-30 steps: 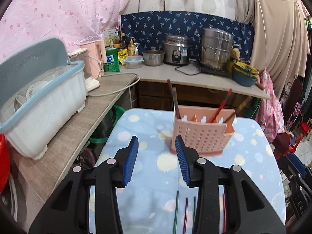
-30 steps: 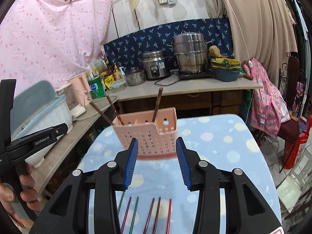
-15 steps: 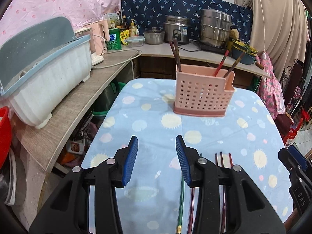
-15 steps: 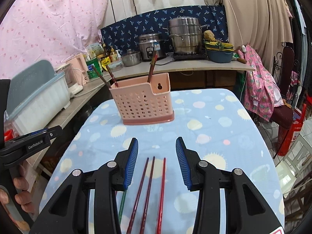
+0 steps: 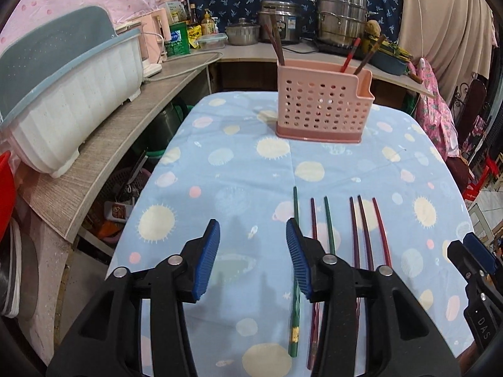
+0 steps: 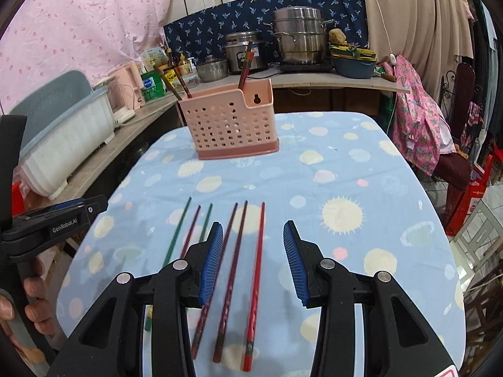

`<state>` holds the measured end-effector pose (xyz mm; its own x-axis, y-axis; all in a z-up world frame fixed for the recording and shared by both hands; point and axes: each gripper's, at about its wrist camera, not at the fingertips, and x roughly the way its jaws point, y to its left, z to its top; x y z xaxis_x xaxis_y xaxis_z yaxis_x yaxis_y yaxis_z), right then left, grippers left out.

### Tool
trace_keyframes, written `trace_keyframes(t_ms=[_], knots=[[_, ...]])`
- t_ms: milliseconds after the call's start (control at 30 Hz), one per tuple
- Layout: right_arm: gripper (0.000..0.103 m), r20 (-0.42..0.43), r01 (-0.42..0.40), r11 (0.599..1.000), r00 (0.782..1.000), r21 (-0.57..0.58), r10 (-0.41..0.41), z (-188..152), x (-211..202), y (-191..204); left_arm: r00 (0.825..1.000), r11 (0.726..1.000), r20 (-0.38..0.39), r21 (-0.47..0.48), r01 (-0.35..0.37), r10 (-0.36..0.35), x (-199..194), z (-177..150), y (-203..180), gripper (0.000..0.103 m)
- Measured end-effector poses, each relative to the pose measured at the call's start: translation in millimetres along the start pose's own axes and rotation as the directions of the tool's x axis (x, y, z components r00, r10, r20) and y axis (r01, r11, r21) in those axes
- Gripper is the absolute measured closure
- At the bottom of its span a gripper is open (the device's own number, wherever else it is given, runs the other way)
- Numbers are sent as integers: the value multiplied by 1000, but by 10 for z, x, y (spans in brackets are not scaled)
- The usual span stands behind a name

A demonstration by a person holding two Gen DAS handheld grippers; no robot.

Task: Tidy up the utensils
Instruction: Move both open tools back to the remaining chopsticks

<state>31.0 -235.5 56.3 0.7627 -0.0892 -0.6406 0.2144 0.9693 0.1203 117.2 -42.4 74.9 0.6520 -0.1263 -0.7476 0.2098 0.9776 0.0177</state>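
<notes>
Several chopsticks lie side by side on the blue spotted tablecloth (image 5: 239,163): green ones (image 5: 295,216) on the left, maroon ones in the middle, a red one (image 6: 258,251) on the right. A pink perforated holder (image 5: 320,110) (image 6: 229,122) stands further back with a few chopsticks upright in it. My left gripper (image 5: 251,223) hovers just left of the leftmost green chopstick; its jaws are opening and nothing is between them. My right gripper (image 6: 253,224) hangs open above the maroon and red chopsticks (image 6: 240,235), not touching them.
A white dish drainer with a grey-blue lid (image 5: 63,94) sits on the side counter at the left. Pots (image 6: 298,37) and bottles line the back counter. A person's hand (image 6: 34,298) holds the left gripper. Pink clothing hangs on a chair (image 6: 418,119) at the right.
Both grippers have sunk and drawn back from the pink holder to the near end of the table, above the lying chopsticks. The left jaws stand a little wider.
</notes>
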Motion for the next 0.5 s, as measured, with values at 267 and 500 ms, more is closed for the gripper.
trace_keyframes(t_ms=[267, 500], knots=[[63, -100, 5, 1000, 995, 16, -4, -420, 92, -68, 998, 1000, -55, 18, 12, -11, 67, -300, -20, 53], [63, -164, 4, 1000, 986, 11, -2, -728, 117, -29, 995, 999, -102, 30, 17, -14, 119, -537, -3, 51]])
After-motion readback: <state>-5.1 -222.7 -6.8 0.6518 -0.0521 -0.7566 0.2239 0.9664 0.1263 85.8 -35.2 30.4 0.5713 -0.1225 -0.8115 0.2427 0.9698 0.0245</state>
